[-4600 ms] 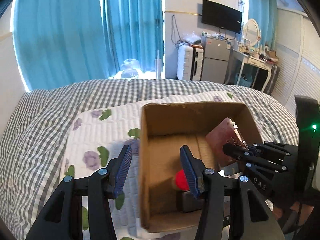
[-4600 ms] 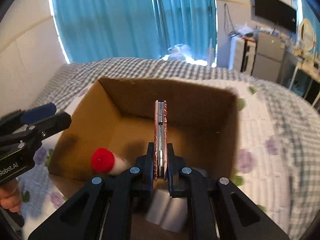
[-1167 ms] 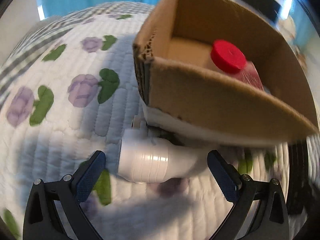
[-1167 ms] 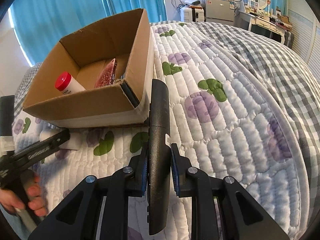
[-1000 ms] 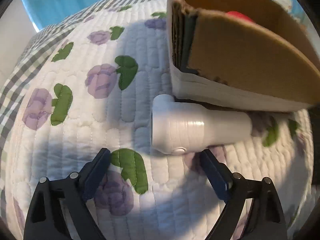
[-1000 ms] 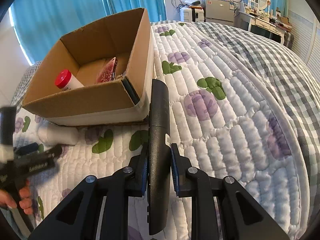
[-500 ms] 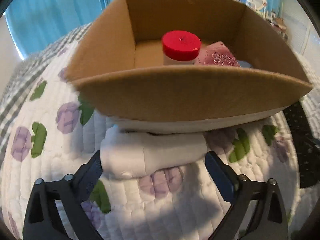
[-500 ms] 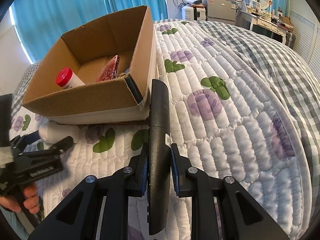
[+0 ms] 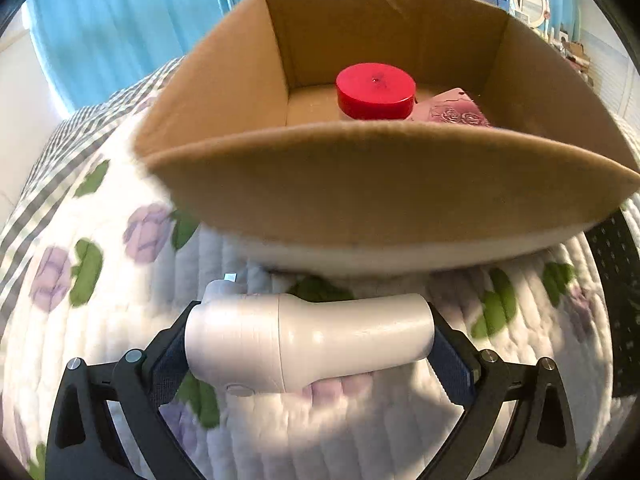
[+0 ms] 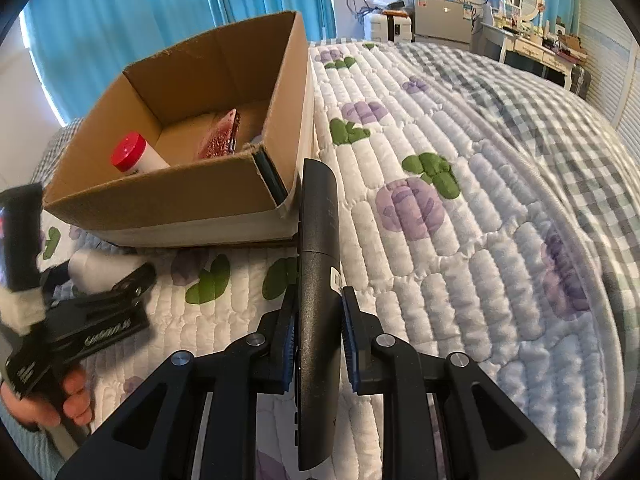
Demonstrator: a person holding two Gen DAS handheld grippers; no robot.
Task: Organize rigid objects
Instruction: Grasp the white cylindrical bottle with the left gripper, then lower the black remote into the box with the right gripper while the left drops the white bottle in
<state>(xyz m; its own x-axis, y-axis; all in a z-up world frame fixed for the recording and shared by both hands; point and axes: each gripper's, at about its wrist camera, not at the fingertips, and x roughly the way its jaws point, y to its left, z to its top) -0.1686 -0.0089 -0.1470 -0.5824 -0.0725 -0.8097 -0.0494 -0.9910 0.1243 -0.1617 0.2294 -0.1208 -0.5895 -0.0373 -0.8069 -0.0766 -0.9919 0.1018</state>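
A cardboard box sits on the quilted bed. It holds a red-capped white bottle and a pink patterned flat item. My left gripper is shut on a white cylindrical device by its two ends, just in front of the box; it also shows in the right wrist view. My right gripper is shut on a black remote control, held edge-up right of the box's near corner.
The white quilt with purple flowers covers a grey checked blanket. Blue curtains hang behind. A dresser with a mirror, a fridge and a wall TV stand at the far right.
My left gripper has closed in on the white device and now grips it, a little nearer the camera. The right gripper holds the remote almost still.
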